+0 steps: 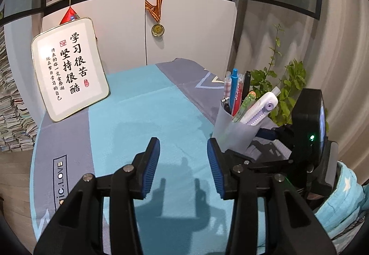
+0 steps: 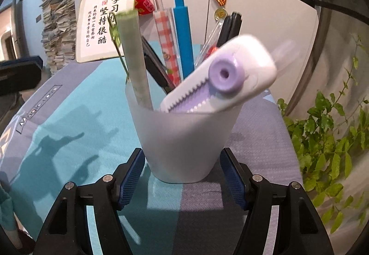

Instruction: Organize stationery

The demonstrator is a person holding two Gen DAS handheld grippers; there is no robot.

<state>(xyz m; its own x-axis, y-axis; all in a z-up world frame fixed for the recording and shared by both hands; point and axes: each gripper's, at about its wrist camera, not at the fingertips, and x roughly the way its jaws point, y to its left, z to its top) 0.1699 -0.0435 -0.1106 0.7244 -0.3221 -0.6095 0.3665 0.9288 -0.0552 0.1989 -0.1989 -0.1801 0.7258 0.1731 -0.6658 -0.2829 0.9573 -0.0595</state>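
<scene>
A frosted white pen cup [image 2: 184, 139] stands on the blue and grey mat; it also shows in the left wrist view [image 1: 233, 130]. It holds several pens, a green pen [image 2: 136, 59], a blue pen [image 2: 183, 40] and a white and purple correction tape [image 2: 221, 80], which leans over the rim. My right gripper [image 2: 182, 176] is open with its fingers on either side of the cup's base, not touching it. My left gripper [image 1: 183, 167] is open and empty over the mat, left of the cup.
A framed calligraphy board [image 1: 69, 68] leans at the back left of the table. A green plant [image 2: 329, 153] stands at the right. Cabinet doors with a hanging medal [image 1: 158, 29] are behind. Paper stacks [image 1: 11, 116] are at the left.
</scene>
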